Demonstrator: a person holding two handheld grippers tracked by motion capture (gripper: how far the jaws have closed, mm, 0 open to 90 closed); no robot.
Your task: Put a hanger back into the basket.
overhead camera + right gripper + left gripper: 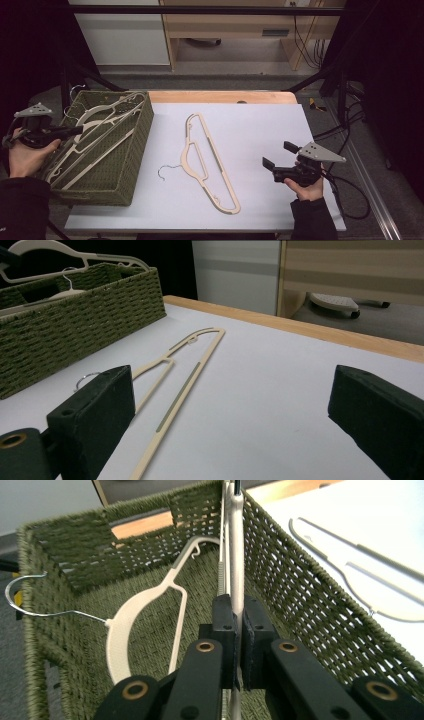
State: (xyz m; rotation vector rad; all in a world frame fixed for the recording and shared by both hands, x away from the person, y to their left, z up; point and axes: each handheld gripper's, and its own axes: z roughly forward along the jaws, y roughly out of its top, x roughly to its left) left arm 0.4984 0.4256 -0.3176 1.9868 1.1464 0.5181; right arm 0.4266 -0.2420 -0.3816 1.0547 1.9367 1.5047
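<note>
No brand, label or lettering can be read on anything here; the hangers, the basket and the grippers are all plain.

The left gripper (239, 630) sits at the near left corner of the green woven basket (127, 150), its jaws pressed together on the straight bar of a cream hanger (236, 545) that runs up and away along the basket's right wall. In the high view that gripper (75, 131) is over the basket's left rim, with the person's left hand (25, 157) outside it. A second cream hanger (145, 610) lies in the basket, its wire hook (22, 592) poking out over the left wall.

Another cream hanger (207, 165) lies flat on the white table mat (260, 125), near the middle, its wire hook (167, 170) pointing toward the basket and well apart from the basket's side. The right gripper (280, 160) hovers over the mat's right part, jaws wide apart and holding nothing; its own view shows the flat hanger (175, 385) ahead between the jaws, not touched.

The basket stands on the table's left edge, overhanging the mat. Bare mat stretches between the flat hanger and the right gripper, and beyond the hanger up to the wooden table edge (220, 96). Cables (345, 130) trail off the table's right side.
</note>
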